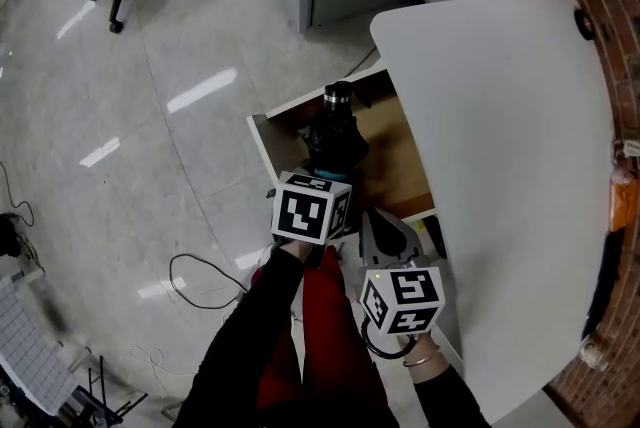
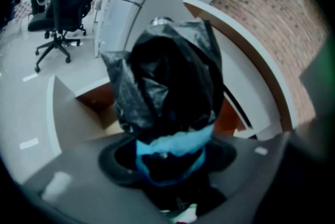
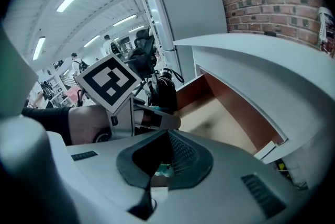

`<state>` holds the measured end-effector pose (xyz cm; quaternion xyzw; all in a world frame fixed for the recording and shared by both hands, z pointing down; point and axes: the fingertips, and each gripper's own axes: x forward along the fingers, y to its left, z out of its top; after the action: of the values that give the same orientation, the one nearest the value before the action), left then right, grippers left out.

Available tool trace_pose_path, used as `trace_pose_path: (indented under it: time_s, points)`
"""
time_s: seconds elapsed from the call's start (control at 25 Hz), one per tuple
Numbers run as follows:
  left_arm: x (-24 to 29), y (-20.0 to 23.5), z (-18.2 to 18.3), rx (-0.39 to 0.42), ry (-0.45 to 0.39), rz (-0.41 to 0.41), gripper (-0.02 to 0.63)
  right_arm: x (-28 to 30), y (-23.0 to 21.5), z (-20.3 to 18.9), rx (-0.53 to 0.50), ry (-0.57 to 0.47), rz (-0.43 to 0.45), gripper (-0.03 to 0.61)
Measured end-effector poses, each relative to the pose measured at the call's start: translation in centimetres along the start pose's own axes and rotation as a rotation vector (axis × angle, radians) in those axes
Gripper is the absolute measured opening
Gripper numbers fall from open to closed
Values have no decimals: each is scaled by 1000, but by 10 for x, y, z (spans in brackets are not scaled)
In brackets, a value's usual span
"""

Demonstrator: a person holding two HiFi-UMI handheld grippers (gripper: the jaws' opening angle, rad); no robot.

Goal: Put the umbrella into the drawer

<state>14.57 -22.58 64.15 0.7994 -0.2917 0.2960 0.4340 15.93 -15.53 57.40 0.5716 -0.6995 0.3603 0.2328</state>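
Umbrella, black and folded (image 1: 335, 131), hangs left of centre over the open white drawer with a brown floor (image 1: 402, 166), clamped in the left gripper (image 2: 170, 156). Lower it fully inside, clear of the walls, before releasing. The right gripper (image 1: 386, 234), lower right, is closed on nothing.

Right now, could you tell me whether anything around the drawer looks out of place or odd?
Only mildly: the umbrella, gripped in the left tool, has loose, crumpled black fabric rather than a tidy roll. It is held upright at the open drawer, not lying in it. Nothing looks spilled.
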Motion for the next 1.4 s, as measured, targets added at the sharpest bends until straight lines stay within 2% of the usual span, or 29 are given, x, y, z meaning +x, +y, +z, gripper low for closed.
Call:
trace_pose_path:
  time_s: [0.52,0.88,1.2,1.4]
  points:
    - [35,11,-18,-30,112,46,279,23,-9,-16,40,157,-38,6]
    - [53,20,-35,-31,203,67,279,29,-20,-17,32,209,-68,6]
    - [68,25,-47,-58,239,89,282,35,-28,-22,64,261,-90,6]
    - [83,22,-48,-28,229,75,282,37,-33,-29,83,287,-92,6]
